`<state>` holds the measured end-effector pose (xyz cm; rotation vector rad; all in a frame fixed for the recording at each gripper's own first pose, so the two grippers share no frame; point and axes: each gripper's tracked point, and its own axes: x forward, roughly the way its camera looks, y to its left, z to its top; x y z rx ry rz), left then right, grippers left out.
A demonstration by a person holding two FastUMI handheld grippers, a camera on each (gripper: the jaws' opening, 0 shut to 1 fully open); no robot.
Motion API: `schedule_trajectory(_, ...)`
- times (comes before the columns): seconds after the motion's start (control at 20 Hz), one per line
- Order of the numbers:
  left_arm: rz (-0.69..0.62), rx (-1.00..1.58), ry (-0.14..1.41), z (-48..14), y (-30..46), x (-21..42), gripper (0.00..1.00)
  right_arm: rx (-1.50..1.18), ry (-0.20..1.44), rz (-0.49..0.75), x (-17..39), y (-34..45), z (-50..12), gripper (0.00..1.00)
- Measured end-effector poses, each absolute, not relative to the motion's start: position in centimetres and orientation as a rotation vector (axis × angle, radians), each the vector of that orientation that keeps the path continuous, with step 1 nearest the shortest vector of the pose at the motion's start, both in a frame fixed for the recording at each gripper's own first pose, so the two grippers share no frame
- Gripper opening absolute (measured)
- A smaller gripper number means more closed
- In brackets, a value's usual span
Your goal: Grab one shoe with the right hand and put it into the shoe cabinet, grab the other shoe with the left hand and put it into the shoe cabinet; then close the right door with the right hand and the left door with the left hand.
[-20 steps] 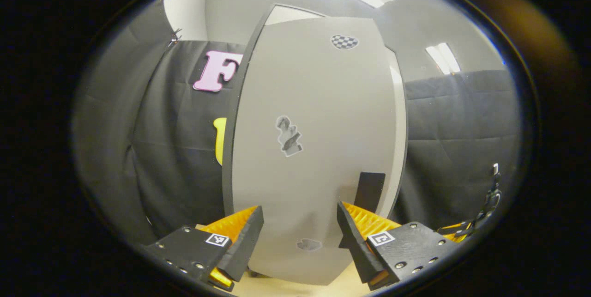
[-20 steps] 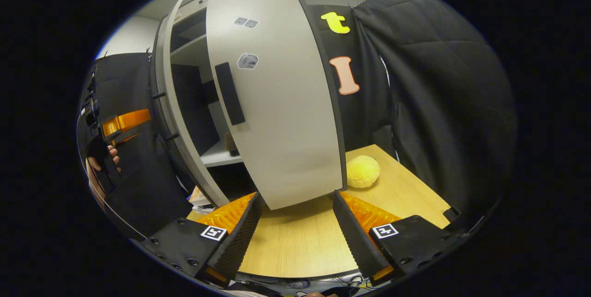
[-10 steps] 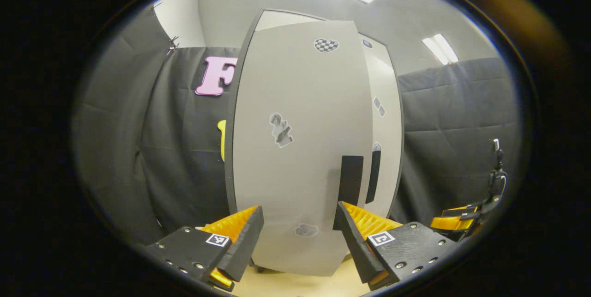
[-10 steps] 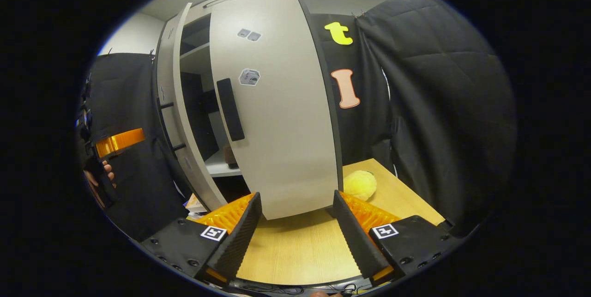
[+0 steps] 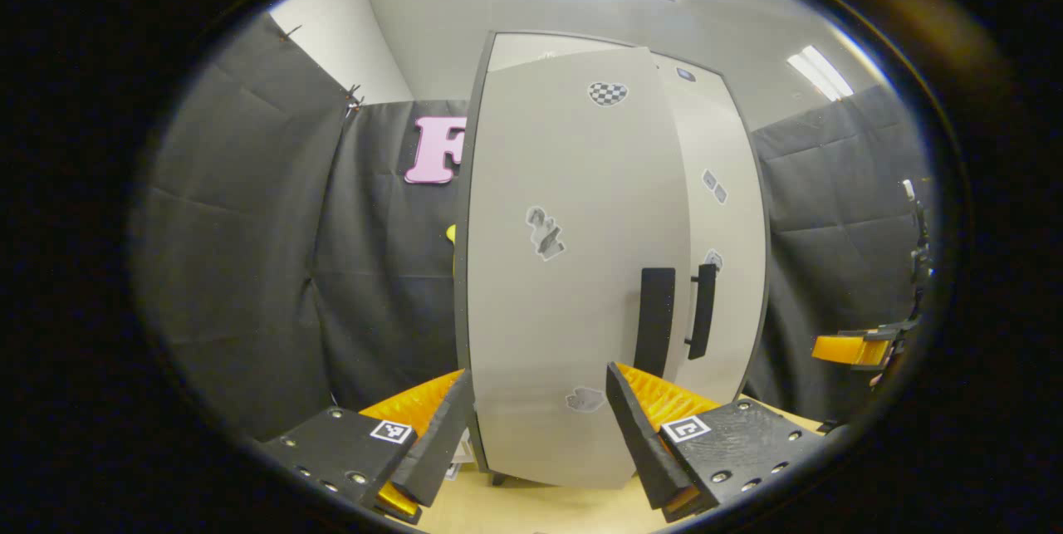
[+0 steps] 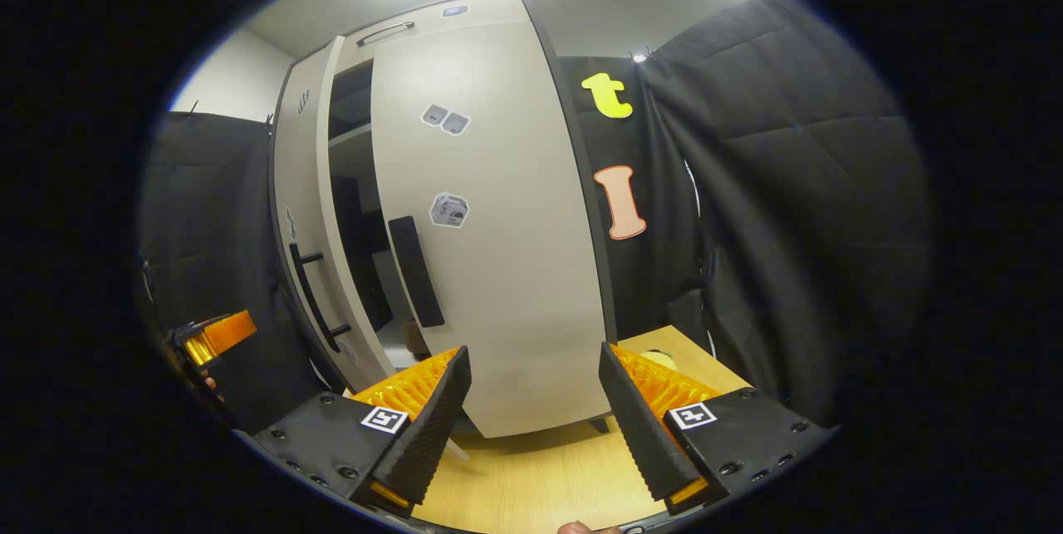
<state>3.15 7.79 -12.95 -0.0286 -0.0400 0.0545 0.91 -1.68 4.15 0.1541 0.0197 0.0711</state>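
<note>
While both pale grey flat-panel doors of the tall shoe cabinet [image 6: 465,185] stand nearly shut, a dark gap remains between the right door [image 6: 507,252] and the left door [image 5: 573,268], so closing looks unfinished. Two doors, two black bar handles; the shoes cannot be made out. Left hand-held gripper [image 5: 538,426] and right hand-held gripper [image 6: 531,409] each sit with fingers apart, empty, above the light wooden desk [image 6: 540,476].

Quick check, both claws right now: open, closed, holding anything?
Left claw: open, holding nothing, facing the left door.
Right claw: open, holding nothing, facing the right door.
</note>
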Motion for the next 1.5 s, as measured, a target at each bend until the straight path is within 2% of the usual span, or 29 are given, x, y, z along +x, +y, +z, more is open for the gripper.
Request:
schedule_trajectory(0.2,0.147,-0.026,-0.044,-15.1,9.0,0.9,0.97,0.124,-0.039,0.030,-0.6,-2.4,4.4,0.98)
schedule_trajectory(0.35,0.157,-0.039,-0.003,-17.8,8.7,-0.3,0.98,0.095,-0.045,0.024,-1.3,-2.5,3.4,0.98)
schedule_trajectory(0.4,0.156,-0.054,0.013,-18.7,8.5,-0.8,0.87,0.090,-0.040,0.028,-1.4,-2.4,3.2,0.98)
schedule_trajectory(0.45,0.157,-0.068,0.025,-19.4,8.5,-1.5,0.87,0.087,-0.038,0.033,-1.4,-2.2,3.0,0.98)
schedule_trajectory(0.55,0.178,-0.092,0.045,-21.0,9.0,-3.1,0.98,0.080,-0.042,0.040,-1.7,-2.0,2.8,0.98)
schedule_trajectory(0.8,0.204,-0.099,0.050,-23.0,11.0,-6.7,0.97,0.048,-0.016,0.047,-2.5,-2.0,1.3,0.98)
schedule_trajectory(1.0,0.206,-0.125,0.072,-24.2,11.4,-6.8,0.92,0.024,0.011,0.054,-2.9,-1.9,0.5,0.98)
schedule_trajectory(1.3,0.185,-0.133,0.082,-25.2,10.6,-6.2,0.92,-0.013,0.038,0.076,-3.0,-1.3,0.4,0.98)
schedule_trajectory(1.35,0.189,-0.123,0.090,-25.5,10.7,-6.2,0.98,-0.020,0.040,0.072,-3.1,-1.4,0.4,0.98)
schedule_trajectory(1.45,0.195,-0.113,0.115,-26.5,10.6,-6.0,0.98,-0.036,0.052,0.062,-3.1,-1.7,0.3,0.98)
schedule_trajectory(1.5,0.201,-0.111,0.128,-27.3,10.9,-5.8,0.92,-0.039,0.064,0.057,-3.1,-1.9,0.1,0.98)
